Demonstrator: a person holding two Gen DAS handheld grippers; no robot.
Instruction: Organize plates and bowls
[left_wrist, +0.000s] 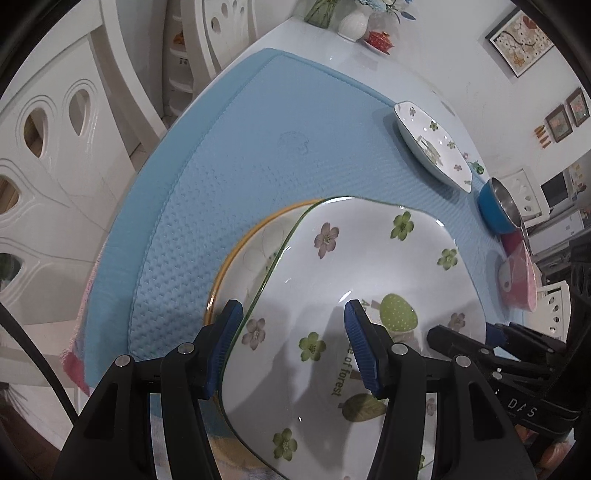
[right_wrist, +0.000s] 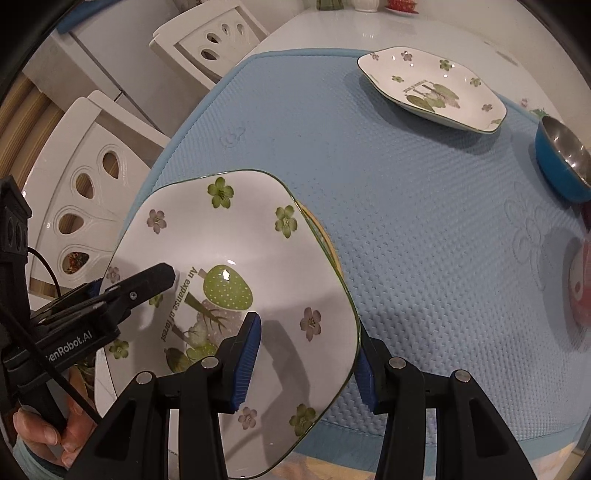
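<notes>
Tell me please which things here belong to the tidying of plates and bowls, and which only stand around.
For the job:
- floral plate held between both tongs
- yellow-rimmed plate beneath it
- second floral plate
- blue bowl
- pink bowl

Standing around:
- blue mat
- white vase
- white chair
- framed picture

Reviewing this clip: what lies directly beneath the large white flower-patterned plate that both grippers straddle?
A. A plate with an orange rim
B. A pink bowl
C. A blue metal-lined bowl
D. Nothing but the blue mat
A: an orange-rimmed plate peeks out from under the large white flower-patterned plate at its edge; the blue metal-lined bowl and pink bowl sit apart on the blue mat.
</notes>
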